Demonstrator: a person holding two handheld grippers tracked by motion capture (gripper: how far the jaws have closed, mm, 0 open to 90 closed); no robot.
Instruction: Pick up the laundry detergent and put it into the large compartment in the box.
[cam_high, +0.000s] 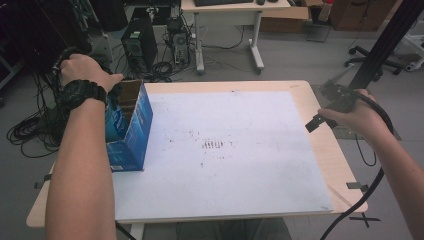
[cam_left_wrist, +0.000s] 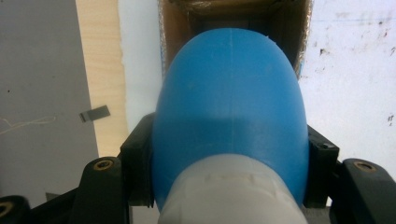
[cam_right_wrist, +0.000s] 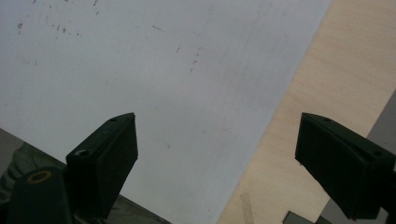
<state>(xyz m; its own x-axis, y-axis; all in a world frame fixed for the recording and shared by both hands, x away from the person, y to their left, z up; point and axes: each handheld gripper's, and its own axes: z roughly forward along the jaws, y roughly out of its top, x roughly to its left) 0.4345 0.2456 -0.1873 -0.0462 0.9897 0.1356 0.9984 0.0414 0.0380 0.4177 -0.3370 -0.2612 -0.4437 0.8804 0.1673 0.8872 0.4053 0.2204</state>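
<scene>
Left gripper view had the left gripper (cam_left_wrist: 229, 186) clenched on a blue egg-shaped bottle (cam_left_wrist: 231, 107), nose aimed at the open cardboard box (cam_left_wrist: 175, 32) at 12 o'clock, I'd guess to drop it in. The box sat at the white mat's (cam_high: 240, 150) 9 o'clock edge. The right gripper (cam_right_wrist: 217, 163) hung released over at 3 o'clock, nothing in the way.
</scene>
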